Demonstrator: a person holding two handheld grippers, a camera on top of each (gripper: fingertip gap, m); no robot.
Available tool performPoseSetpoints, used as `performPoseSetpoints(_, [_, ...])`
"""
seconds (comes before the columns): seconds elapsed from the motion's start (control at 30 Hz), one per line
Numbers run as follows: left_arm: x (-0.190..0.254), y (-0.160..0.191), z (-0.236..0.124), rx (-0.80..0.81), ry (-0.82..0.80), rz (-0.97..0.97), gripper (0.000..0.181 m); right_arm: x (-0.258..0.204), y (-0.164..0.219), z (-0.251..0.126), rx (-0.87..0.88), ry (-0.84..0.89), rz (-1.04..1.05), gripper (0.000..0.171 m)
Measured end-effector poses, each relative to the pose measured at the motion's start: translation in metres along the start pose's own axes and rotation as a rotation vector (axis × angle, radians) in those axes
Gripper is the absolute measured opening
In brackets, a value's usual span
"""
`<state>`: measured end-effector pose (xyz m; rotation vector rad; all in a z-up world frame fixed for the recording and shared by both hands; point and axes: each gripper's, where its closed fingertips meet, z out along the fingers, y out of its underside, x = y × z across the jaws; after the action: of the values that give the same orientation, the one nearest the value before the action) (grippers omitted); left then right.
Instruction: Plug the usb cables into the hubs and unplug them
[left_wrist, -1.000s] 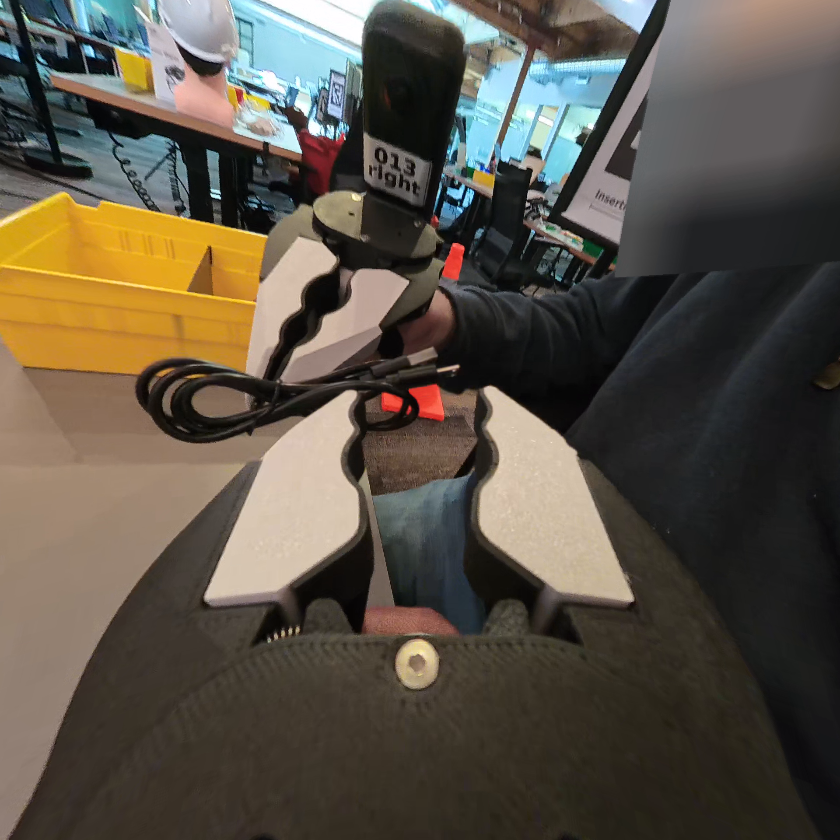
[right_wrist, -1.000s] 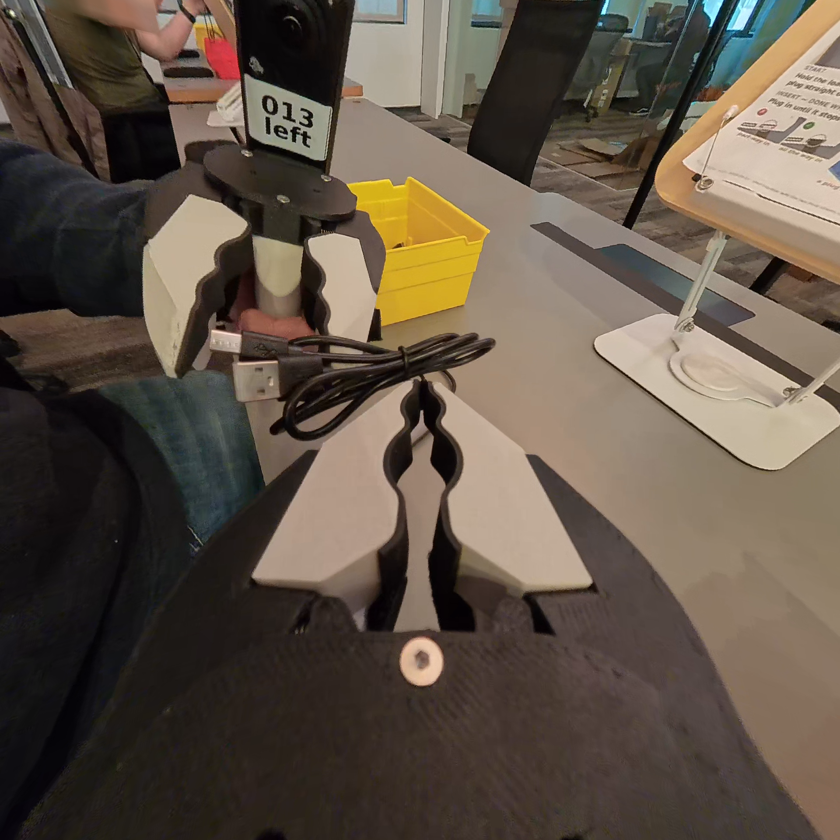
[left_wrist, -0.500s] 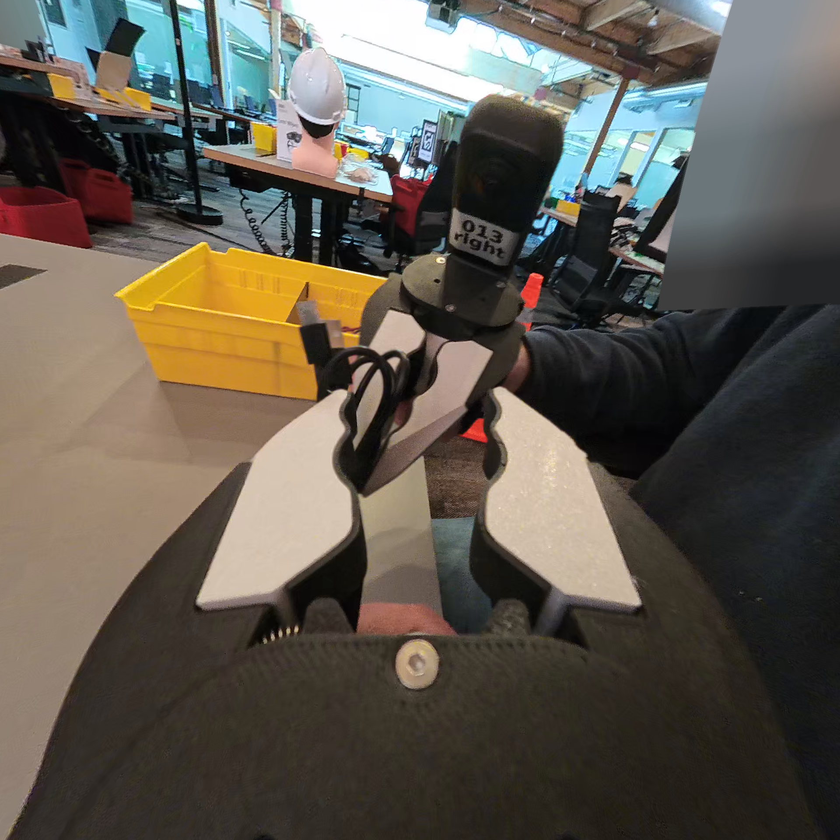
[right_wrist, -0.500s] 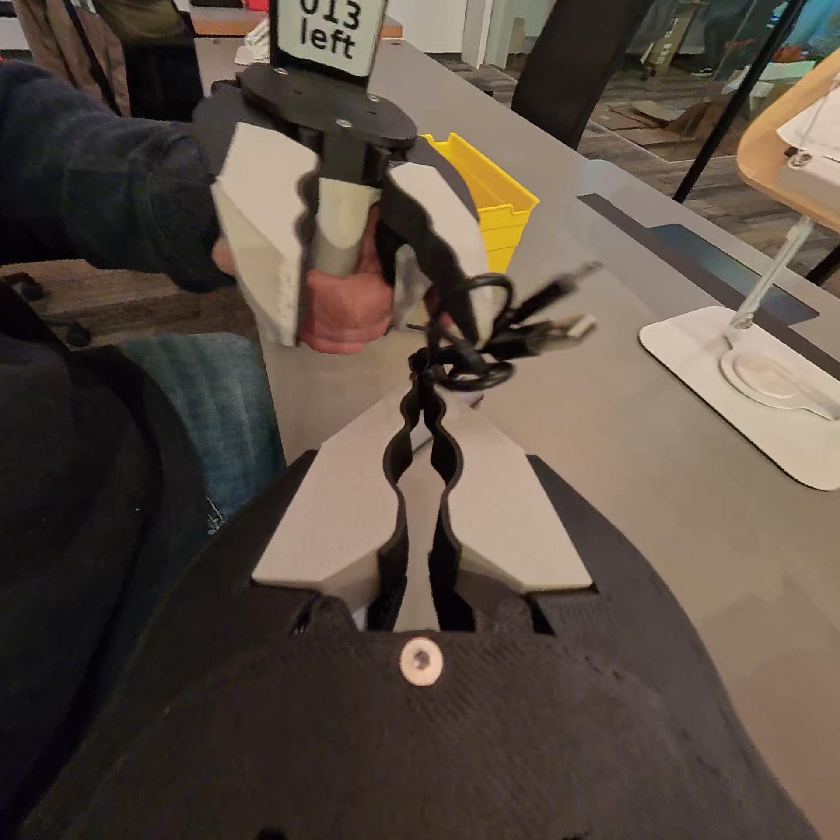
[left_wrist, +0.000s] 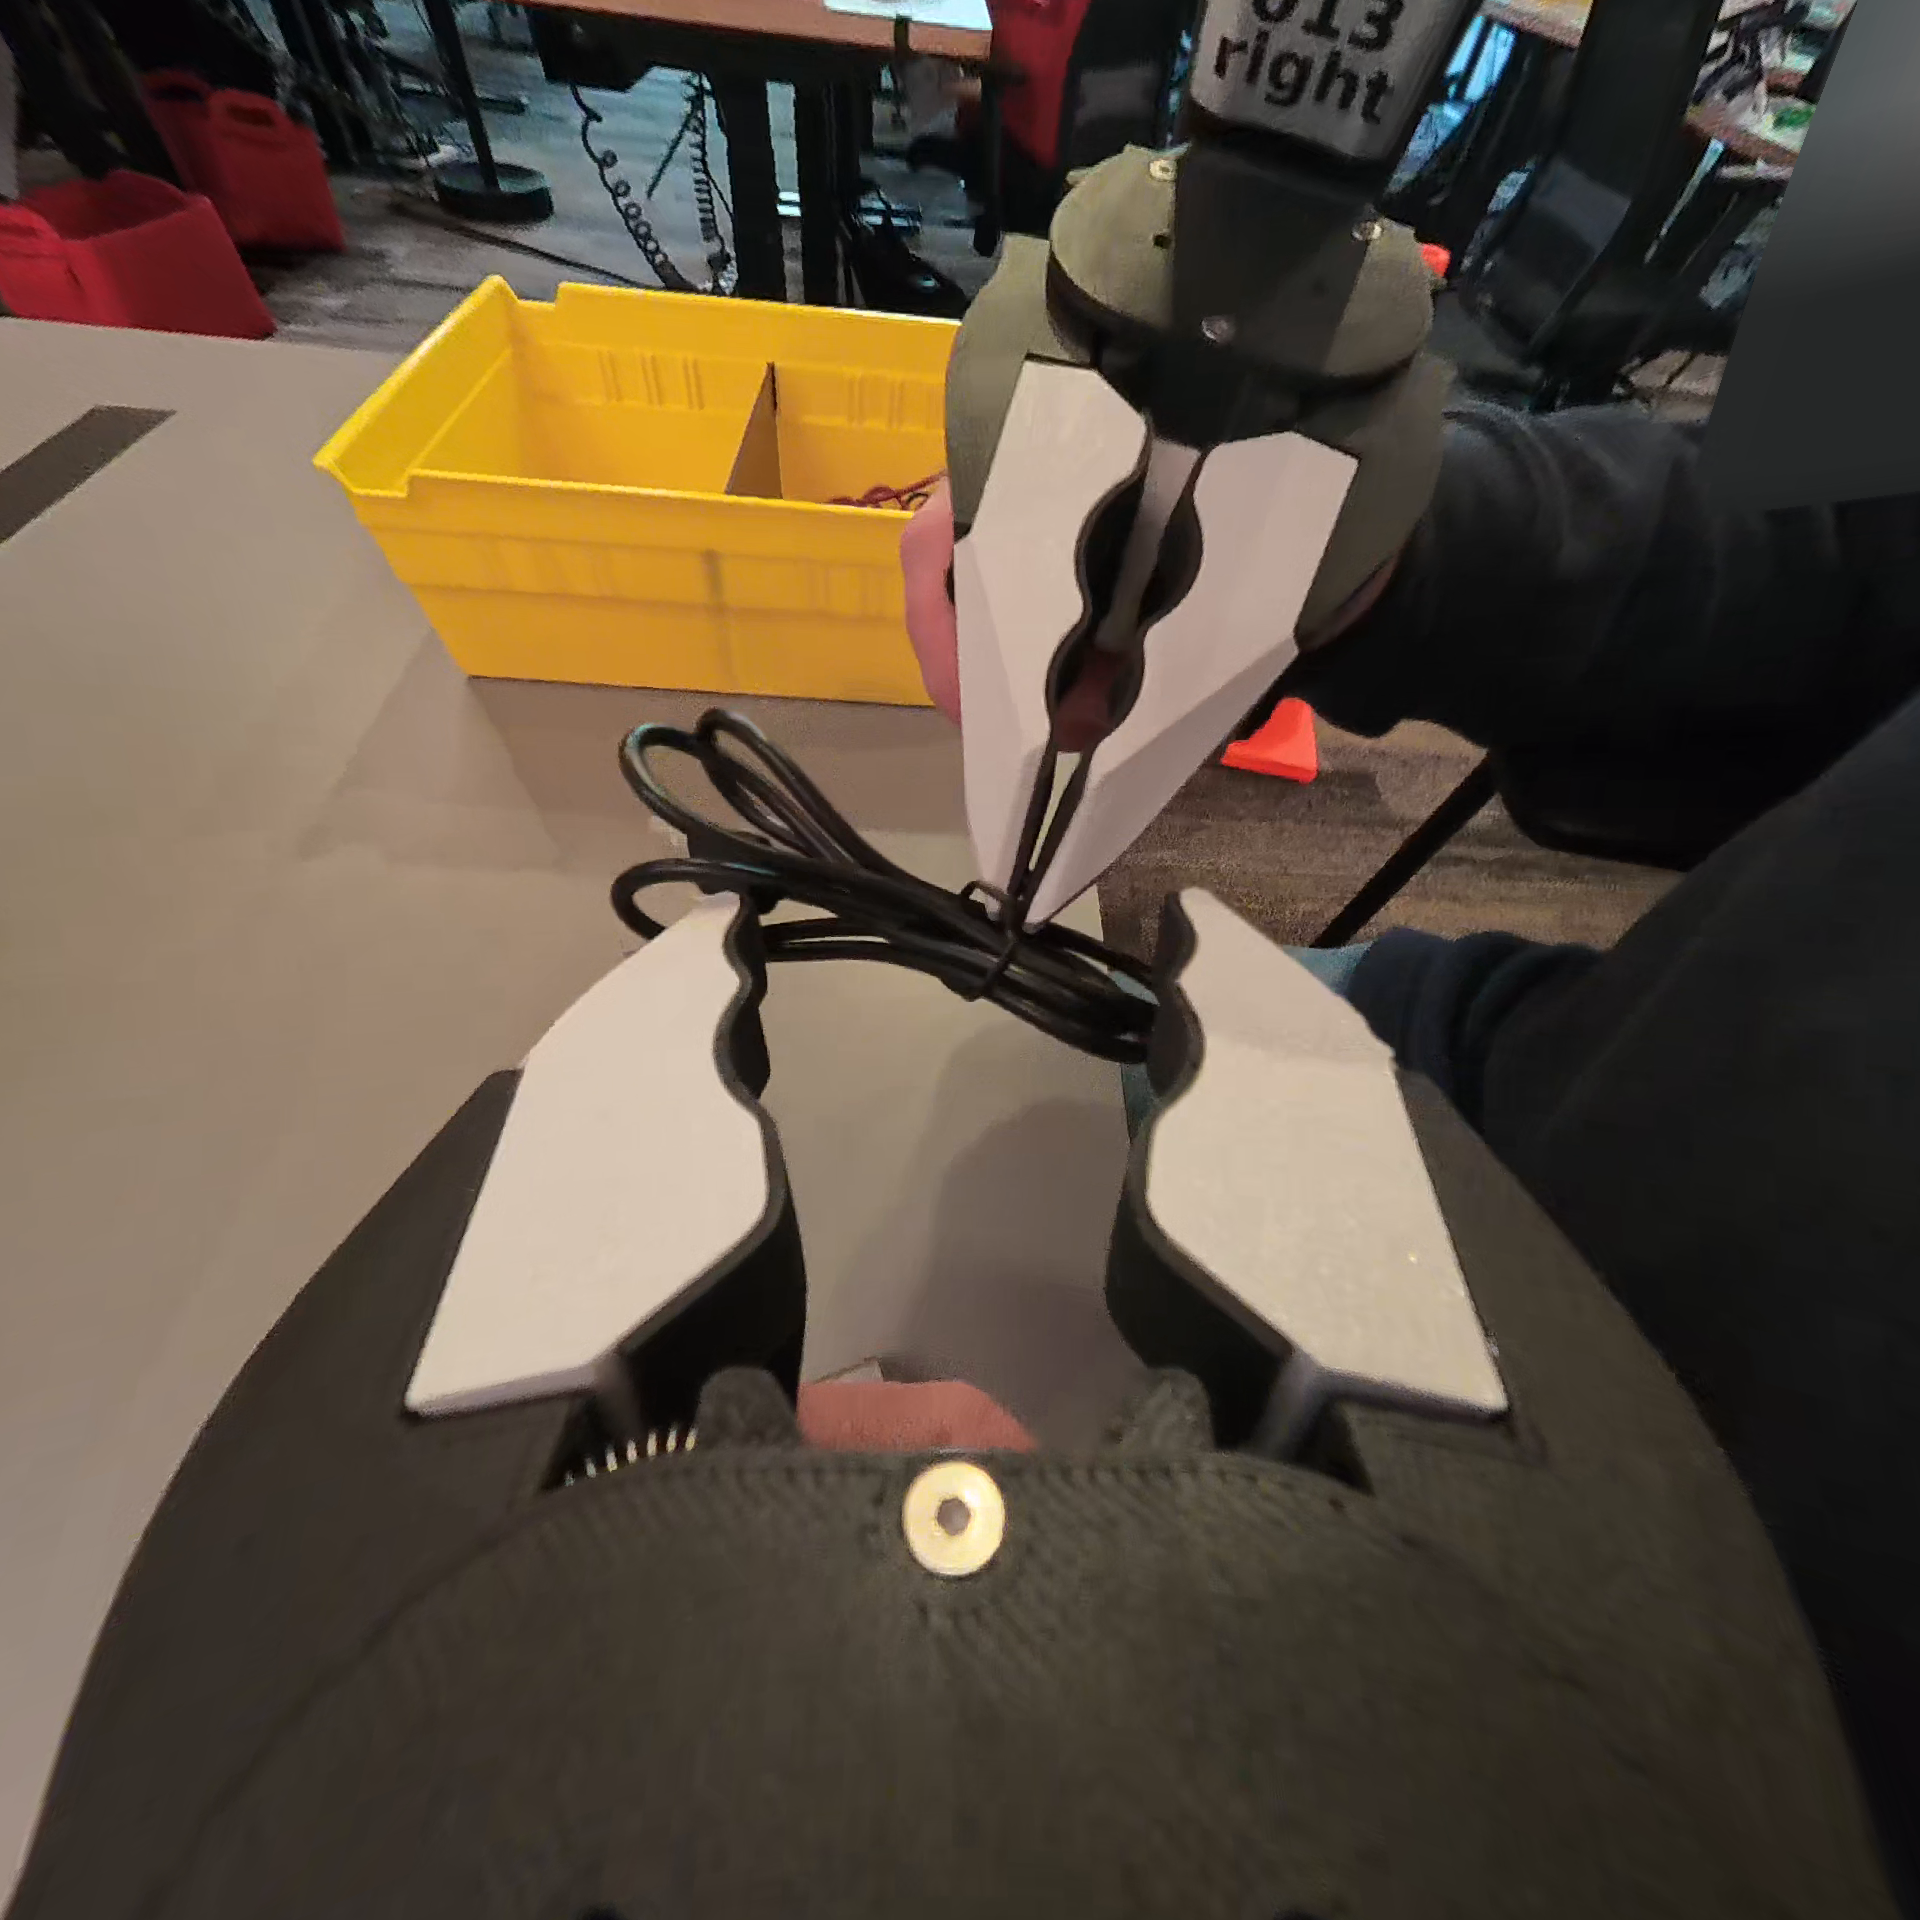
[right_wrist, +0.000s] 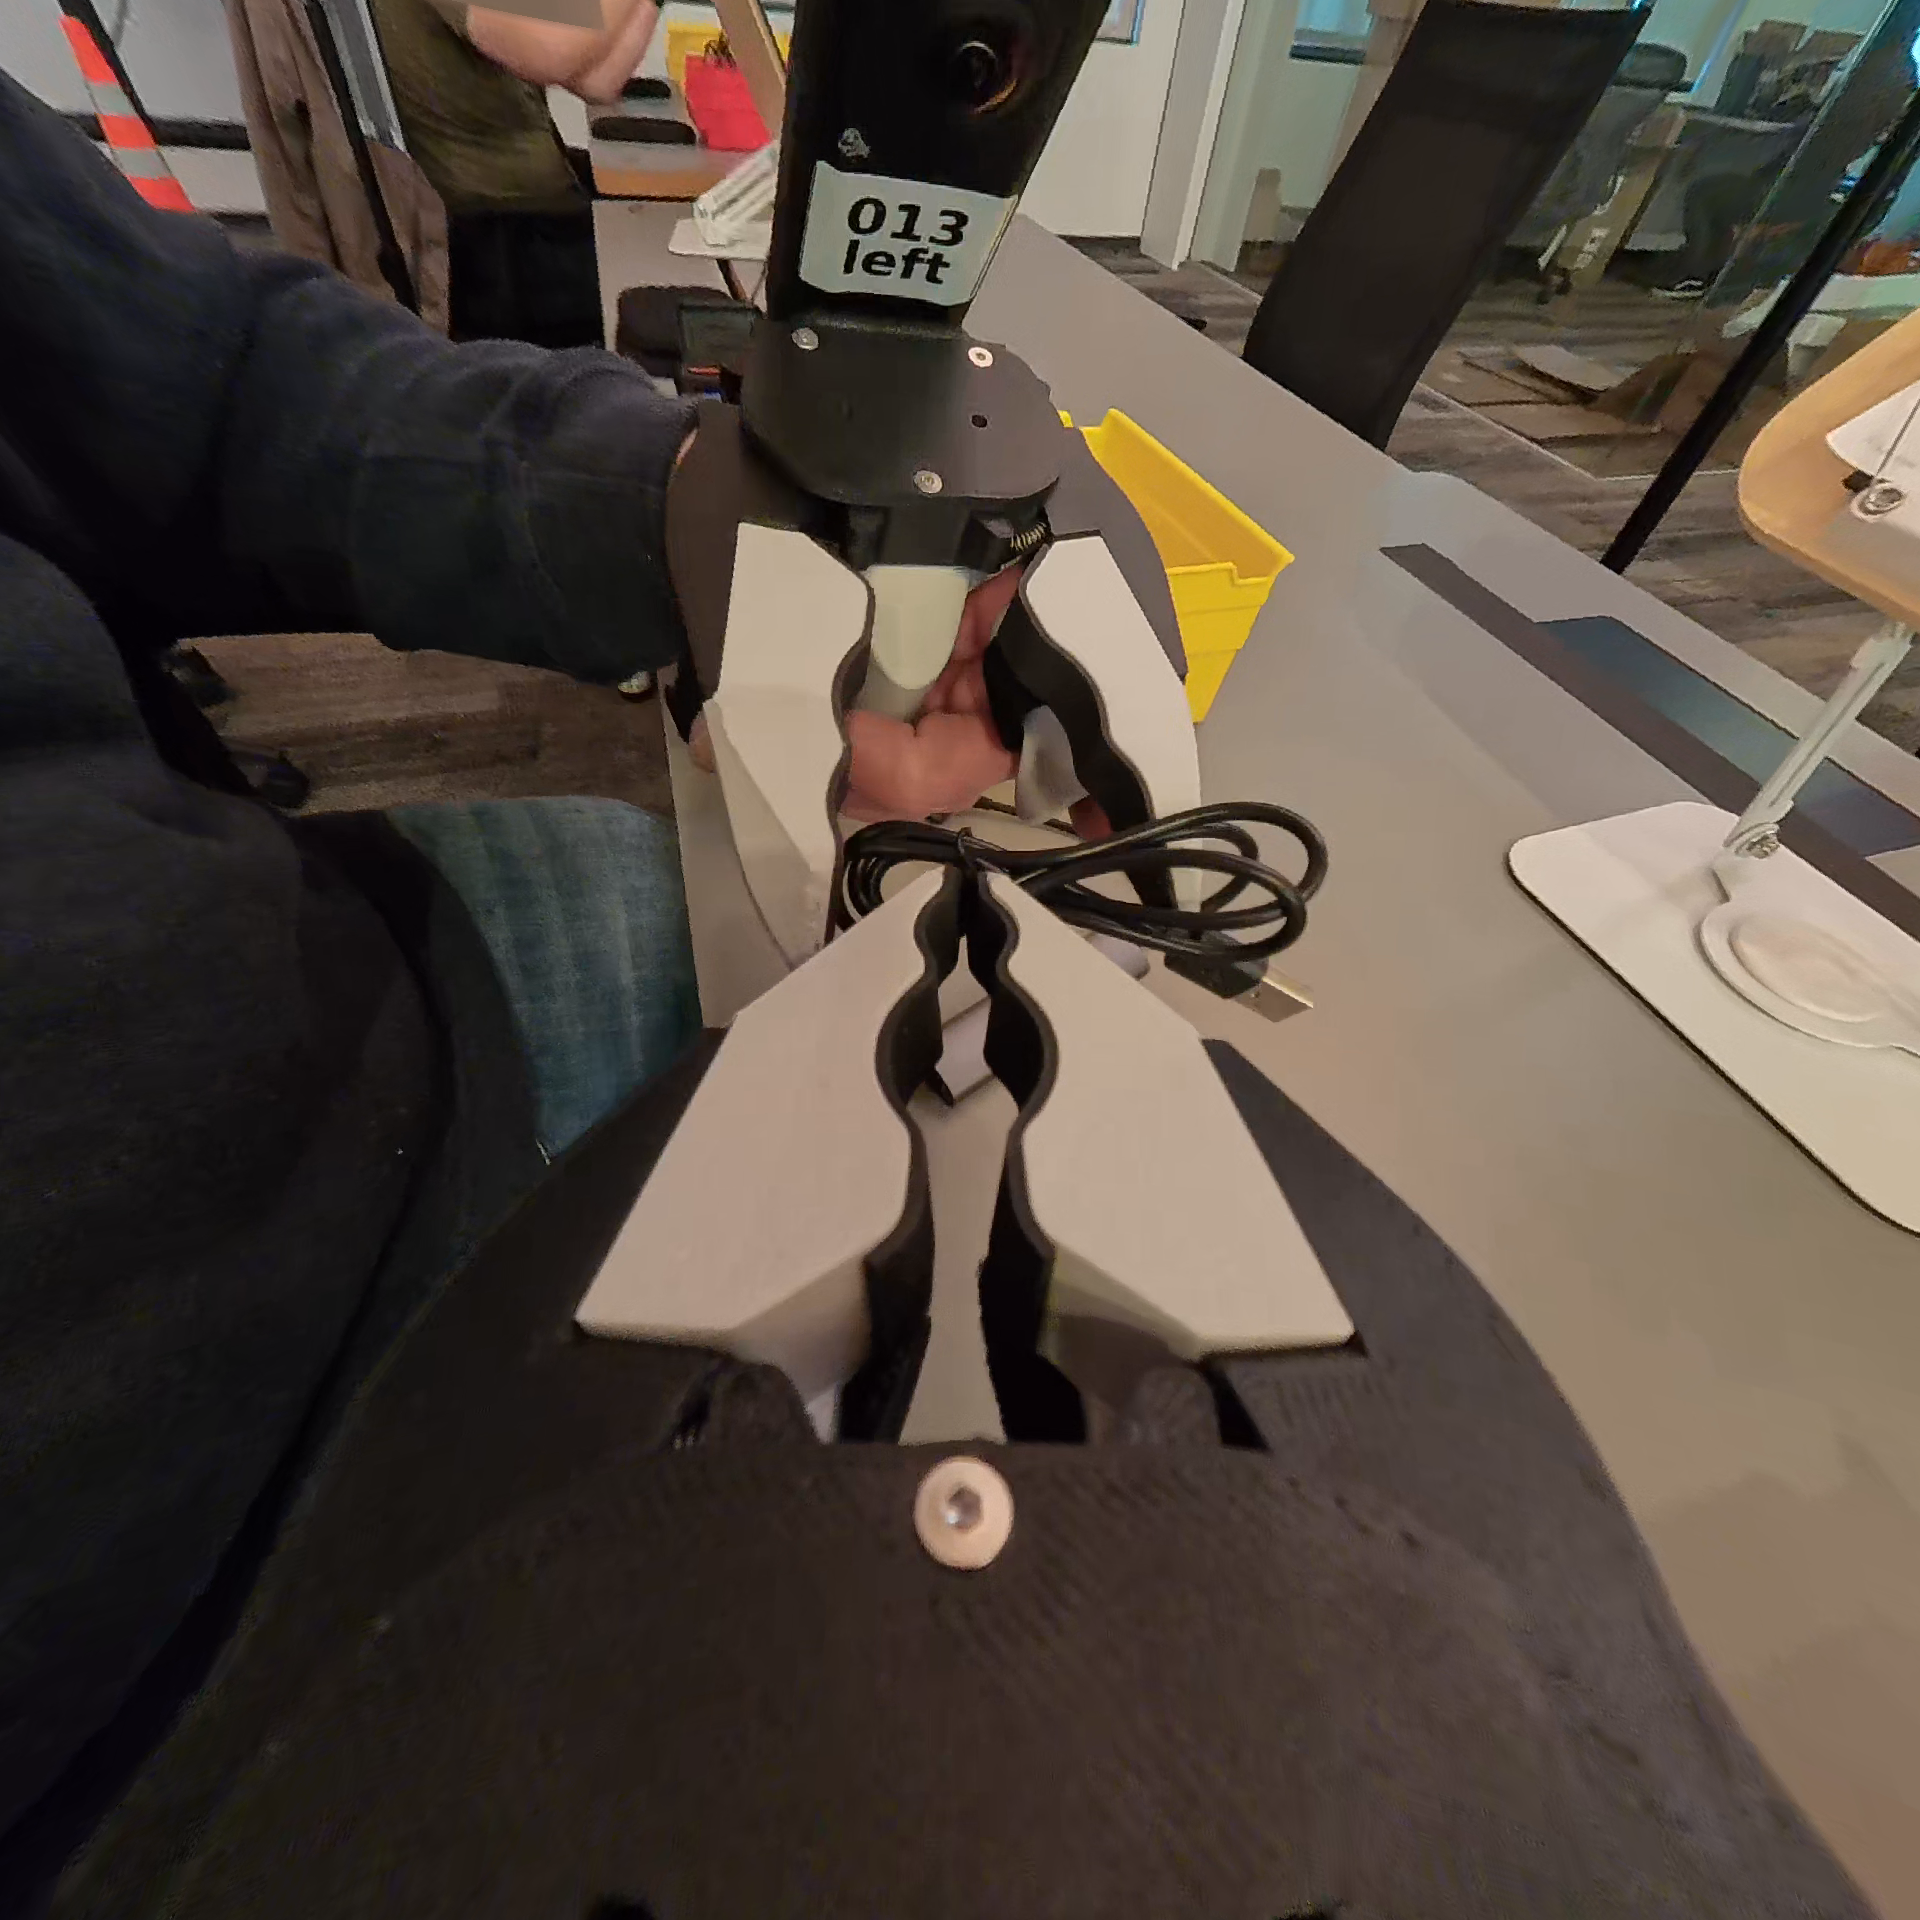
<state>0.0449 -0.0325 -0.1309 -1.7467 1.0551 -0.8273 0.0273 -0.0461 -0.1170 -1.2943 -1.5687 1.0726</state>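
Here right claw (right_wrist: 961, 883) pinches cable bundle (right_wrist: 1143, 873) (long axis crosswise, plug probably rightward); left claw (left_wrist: 961, 935) spread.

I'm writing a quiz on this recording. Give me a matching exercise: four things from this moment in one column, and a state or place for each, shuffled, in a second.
1. left gripper
2. right gripper
3. USB cable bundle
4. yellow bin

A. on the table, cardboard divider inside
B. pinched at its tie
C. open
D. shut

Pairs: 1-C, 2-D, 3-B, 4-A
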Motion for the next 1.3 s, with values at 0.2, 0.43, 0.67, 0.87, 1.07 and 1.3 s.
performPoseSetpoints(0.2, [0.003, 0.002, -0.003, -0.046, -0.002, 0.080, 0.074, -0.002, -0.004, 0.000, 0.064, -0.042, 0.071, 0.000])
performPoseSetpoints(0.43, [0.003, 0.001, -0.014, -0.080, -0.013, 0.159, 0.079, 0.001, -0.011, -0.004, 0.126, -0.070, 0.143, 0.000])
performPoseSetpoints(0.67, [0.008, -0.025, -0.034, 0.010, -0.053, 0.293, 0.077, 0.010, -0.003, -0.008, 0.149, -0.098, 0.247, 0.000])
performPoseSetpoints(0.87, [0.037, -0.034, -0.026, -0.024, -0.054, 0.522, 0.079, -0.011, 0.003, 0.002, 0.101, -0.224, 0.258, 0.000])
performPoseSetpoints(1.07, [0.035, 0.015, -0.015, -0.210, 0.047, 0.460, 0.091, -0.036, -0.011, 0.002, 0.141, -0.340, 0.197, 0.000])
performPoseSetpoints(1.3, [0.035, 0.020, -0.006, -0.155, 0.084, 0.352, 0.077, -0.028, -0.021, -0.004, 0.221, -0.288, 0.200, 0.000])
